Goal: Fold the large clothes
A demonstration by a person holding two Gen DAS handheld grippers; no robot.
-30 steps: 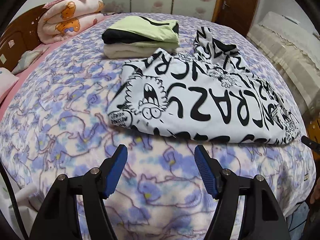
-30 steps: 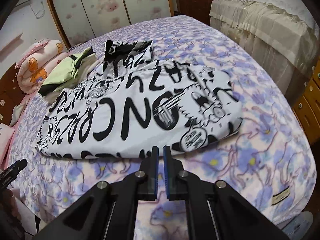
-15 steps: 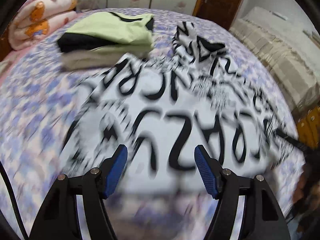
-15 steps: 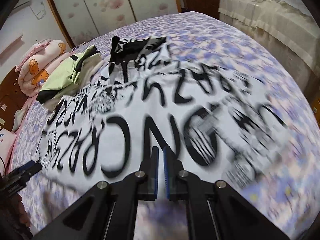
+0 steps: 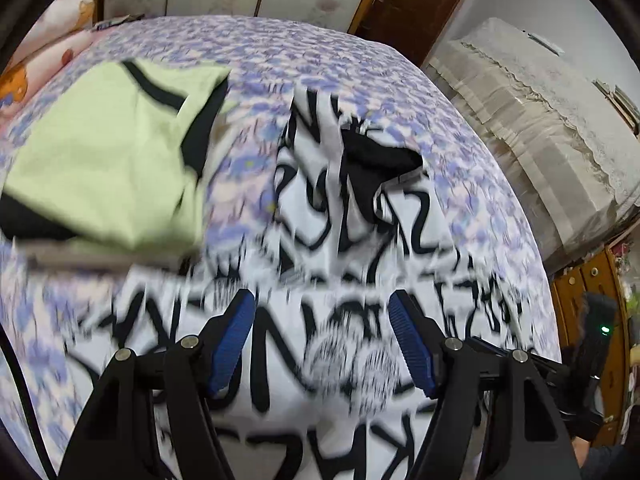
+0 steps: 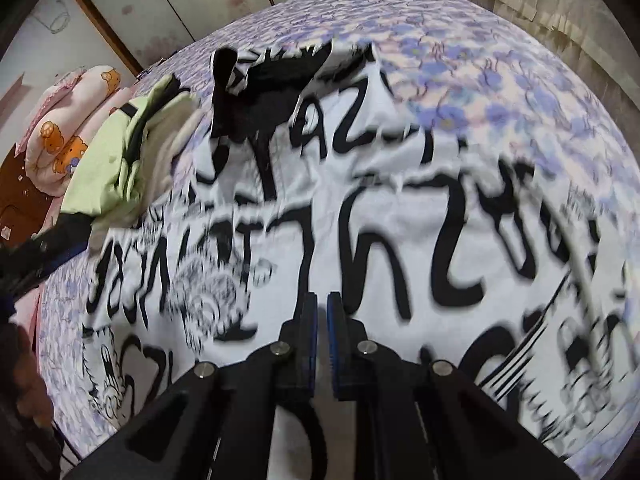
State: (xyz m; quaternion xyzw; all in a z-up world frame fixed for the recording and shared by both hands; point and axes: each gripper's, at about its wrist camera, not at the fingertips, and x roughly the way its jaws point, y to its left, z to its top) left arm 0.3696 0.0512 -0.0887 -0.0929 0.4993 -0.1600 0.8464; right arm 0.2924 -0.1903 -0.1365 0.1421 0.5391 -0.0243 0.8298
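**A:** Where is your garment just now?

**B:** The large white T-shirt with bold black lettering and cartoon print (image 6: 360, 208) lies spread across the middle of the bed with the purple floral cover (image 5: 360, 64), partly folded by the look of it, with its black-trimmed end bunched toward the far edge. Both views are blurred, so you cannot read its exact outline.

**A:** And your tools?

**B:** Your left tool (image 5: 320, 340) hangs over the shirt with its blue pads wide apart and nothing between them. Your right tool (image 6: 322, 340) has its pads drawn almost together, only a thin gap showing, and no cloth caught in it.

**A:** How will the shirt handle?

**B:** Judge it light, limp and thin. It will sag and crease wherever you leave it unsupported, and a single-layer pinch may slip. Take it at an edge or corner, one tool at each side of the same edge, catching all layers, then carry the fold over evenly.

**A:** Anything near to mind?

**B:** The folded stack with a pale green and black garment on top (image 5: 108, 152) sits just beside the shirt toward the headboard side; keep your sweep off it.
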